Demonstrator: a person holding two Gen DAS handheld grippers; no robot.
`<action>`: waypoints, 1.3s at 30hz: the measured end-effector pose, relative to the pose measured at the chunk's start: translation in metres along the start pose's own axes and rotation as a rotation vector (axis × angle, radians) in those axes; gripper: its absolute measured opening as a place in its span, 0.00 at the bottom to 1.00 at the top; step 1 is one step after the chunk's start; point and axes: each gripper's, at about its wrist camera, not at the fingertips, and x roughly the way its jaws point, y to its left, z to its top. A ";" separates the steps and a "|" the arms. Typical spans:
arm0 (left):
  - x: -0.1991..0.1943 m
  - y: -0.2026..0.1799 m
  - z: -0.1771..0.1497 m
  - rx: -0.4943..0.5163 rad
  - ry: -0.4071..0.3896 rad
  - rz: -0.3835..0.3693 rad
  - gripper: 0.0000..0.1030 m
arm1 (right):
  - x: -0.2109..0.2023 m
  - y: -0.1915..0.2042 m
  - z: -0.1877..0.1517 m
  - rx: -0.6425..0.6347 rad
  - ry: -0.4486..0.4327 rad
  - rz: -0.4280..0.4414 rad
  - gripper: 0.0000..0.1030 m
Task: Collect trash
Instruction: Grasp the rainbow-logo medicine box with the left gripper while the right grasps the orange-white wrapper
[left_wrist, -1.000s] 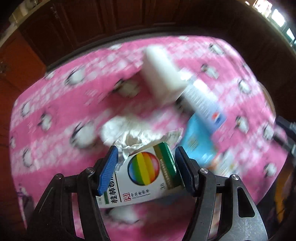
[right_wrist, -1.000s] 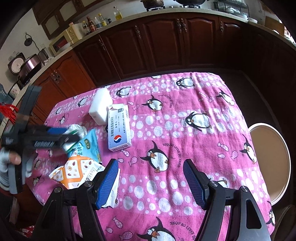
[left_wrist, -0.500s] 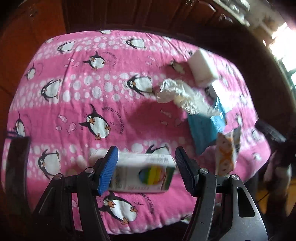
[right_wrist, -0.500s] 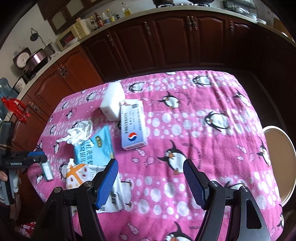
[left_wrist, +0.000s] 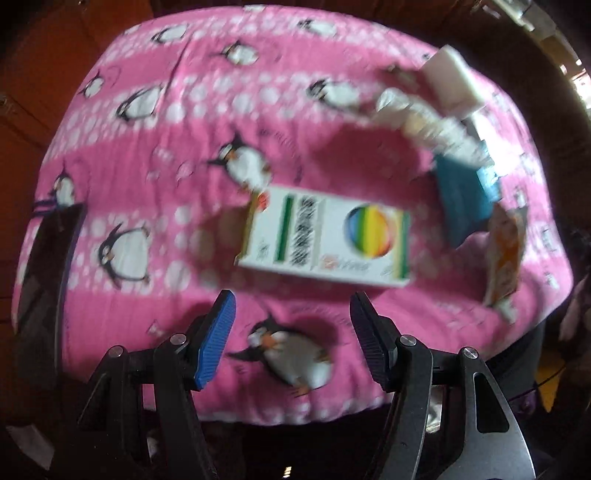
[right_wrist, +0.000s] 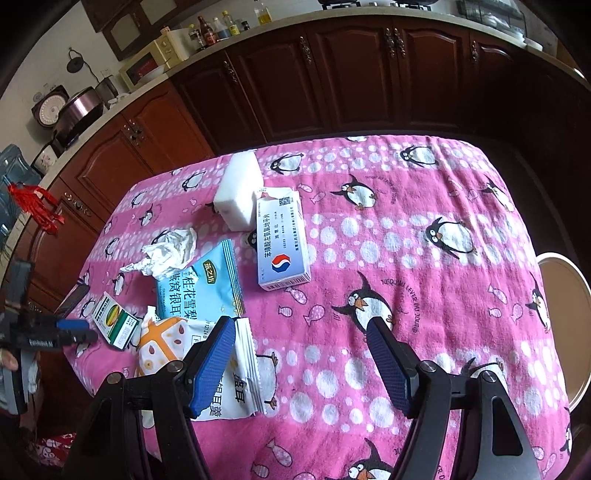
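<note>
Though blur smears its print, the rainbow box (left_wrist: 325, 242) lies free beyond the released left gripper (left_wrist: 291, 325).

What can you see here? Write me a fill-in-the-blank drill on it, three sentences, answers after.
1. The box beyond the left gripper bears a circle striped like a ___.
2. The pink tablecloth is printed with ___.
3. The right gripper is open and holds ___.

Missing words: rainbow; penguins; nothing
</note>
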 end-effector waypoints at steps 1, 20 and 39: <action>0.003 0.002 0.000 0.002 0.008 0.036 0.61 | 0.000 0.000 0.000 0.000 -0.001 0.001 0.69; -0.005 0.007 0.082 -0.173 -0.197 -0.121 0.62 | 0.002 0.006 -0.001 -0.021 0.019 0.015 0.69; 0.039 -0.056 0.072 -0.089 -0.175 -0.014 0.52 | 0.057 0.016 -0.028 0.038 0.166 0.238 0.23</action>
